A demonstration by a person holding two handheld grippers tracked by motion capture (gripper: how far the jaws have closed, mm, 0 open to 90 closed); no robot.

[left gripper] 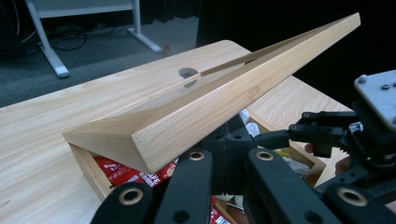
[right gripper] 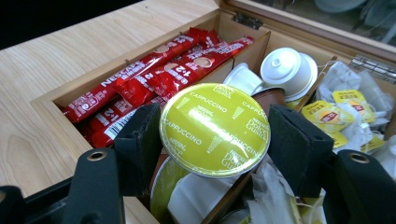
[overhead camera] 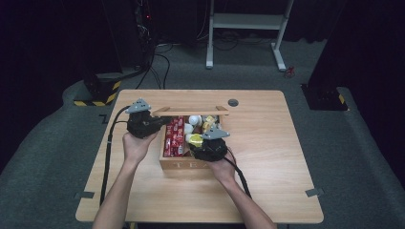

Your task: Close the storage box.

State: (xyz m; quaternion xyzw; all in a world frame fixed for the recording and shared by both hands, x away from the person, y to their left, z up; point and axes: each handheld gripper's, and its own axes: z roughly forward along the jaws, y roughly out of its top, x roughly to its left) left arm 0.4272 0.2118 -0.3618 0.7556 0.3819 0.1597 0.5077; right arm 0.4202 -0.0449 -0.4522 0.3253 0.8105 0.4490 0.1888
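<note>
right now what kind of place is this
Probably a lab or recording room, not a home: a wooden table on grey carpet, dark curtains around it, and floor cables running to equipment behind.

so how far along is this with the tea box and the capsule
Done: the wooden box is open, its lid propped up by the left gripper. In hand: the right gripper has a green cappuccino capsule between its pads, over the box's compartments. Left: whether it goes in or comes out I cannot tell; then closing the lid.

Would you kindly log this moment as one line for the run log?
left gripper: shut, props lid | right gripper: around cappuccino capsule | wooden box: open
</note>
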